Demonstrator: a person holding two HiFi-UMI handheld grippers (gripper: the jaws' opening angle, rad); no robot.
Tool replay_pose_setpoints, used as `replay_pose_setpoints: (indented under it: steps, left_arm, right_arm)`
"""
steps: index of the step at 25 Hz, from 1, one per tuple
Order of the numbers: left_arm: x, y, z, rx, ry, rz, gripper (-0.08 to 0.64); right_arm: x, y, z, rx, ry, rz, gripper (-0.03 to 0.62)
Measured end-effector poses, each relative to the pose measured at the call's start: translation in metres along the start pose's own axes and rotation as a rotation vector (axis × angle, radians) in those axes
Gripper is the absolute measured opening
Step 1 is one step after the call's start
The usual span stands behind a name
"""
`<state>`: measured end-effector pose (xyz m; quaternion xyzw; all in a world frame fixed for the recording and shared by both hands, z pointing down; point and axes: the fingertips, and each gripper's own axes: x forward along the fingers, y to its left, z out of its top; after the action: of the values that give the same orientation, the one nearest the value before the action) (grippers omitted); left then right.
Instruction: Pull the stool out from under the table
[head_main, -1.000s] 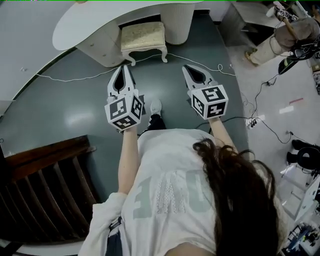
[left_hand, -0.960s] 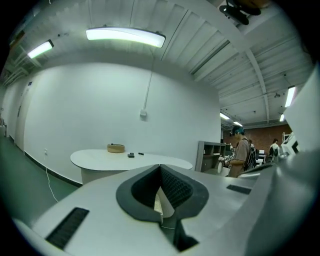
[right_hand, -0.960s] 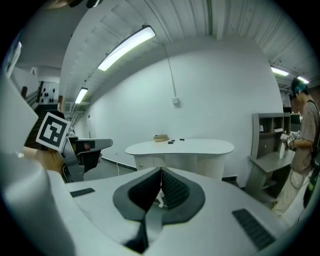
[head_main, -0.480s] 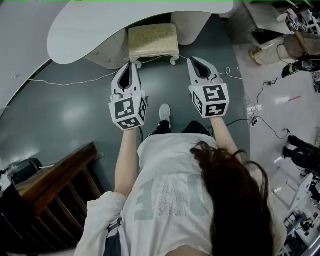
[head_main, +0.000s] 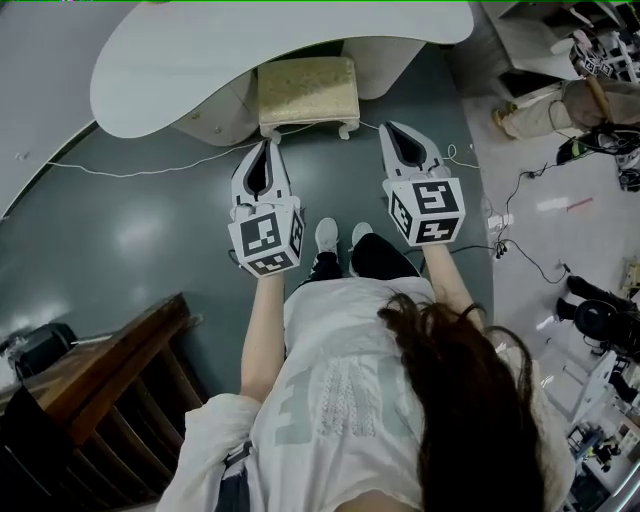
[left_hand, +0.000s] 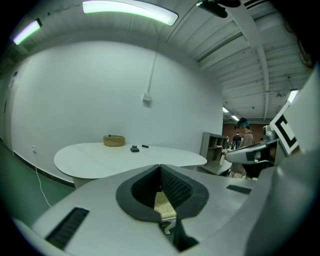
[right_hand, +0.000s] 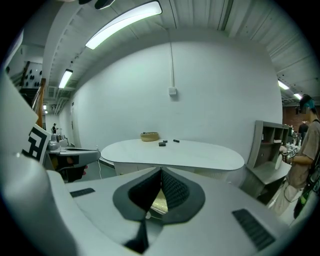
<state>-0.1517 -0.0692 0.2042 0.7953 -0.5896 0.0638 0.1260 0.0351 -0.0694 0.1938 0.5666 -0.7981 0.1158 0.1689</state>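
Observation:
A small stool (head_main: 307, 90) with a cream cushioned seat and white curved legs stands half under the white oval table (head_main: 180, 70). Its seat shows through the gap of each gripper's jaws, as the stool (left_hand: 162, 204) in the left gripper view and the stool (right_hand: 161, 201) in the right gripper view. My left gripper (head_main: 266, 145) is shut and empty, its tip just short of the stool's near left leg. Also shut with nothing in it, my right gripper (head_main: 388, 128) points at the floor just right of the stool's near right leg.
A white cable (head_main: 150, 168) runs across the dark green floor in front of the table. A dark wooden chair (head_main: 90, 400) stands at the lower left. A shelf unit (right_hand: 272, 145) and another person (right_hand: 305, 150) are off to the right. A basket (left_hand: 114, 140) sits on the table.
Both grippers have moved toward the stool and table together with the person, who stepped closer; most of that happened early, then they nearly settled. Both stayed shut.

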Motion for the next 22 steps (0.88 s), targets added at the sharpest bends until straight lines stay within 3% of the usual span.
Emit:
replay_pose_setpoints:
  steps: [5,12,19,20,21,22]
  left_arm:
    - [0.002,0.001,0.001,-0.003,-0.017,0.009,0.028]
    - [0.001,-0.001,0.027,0.028,-0.086,0.09,0.028]
    - [0.003,-0.023,0.036,0.039,-0.115,0.083,0.029]
    - [0.002,-0.026,0.037,0.036,-0.128,0.075,0.044]
    - [0.003,-0.028,0.038,0.032,-0.14,0.068,0.126]
    - [0.004,-0.029,0.038,0.029,-0.146,0.065,0.251]
  right_arm:
    - [0.007,-0.001,0.002,0.009,-0.038,0.013,0.029]
    - [0.002,-0.016,0.008,0.018,-0.082,0.009,0.029]
    - [-0.009,-0.031,0.003,0.049,-0.109,0.018,0.031]
    - [-0.01,-0.03,0.004,0.068,-0.124,0.044,0.032]
    - [-0.01,-0.028,0.005,0.087,-0.134,0.069,0.049]
    - [-0.009,-0.028,0.005,0.101,-0.139,0.085,0.175]
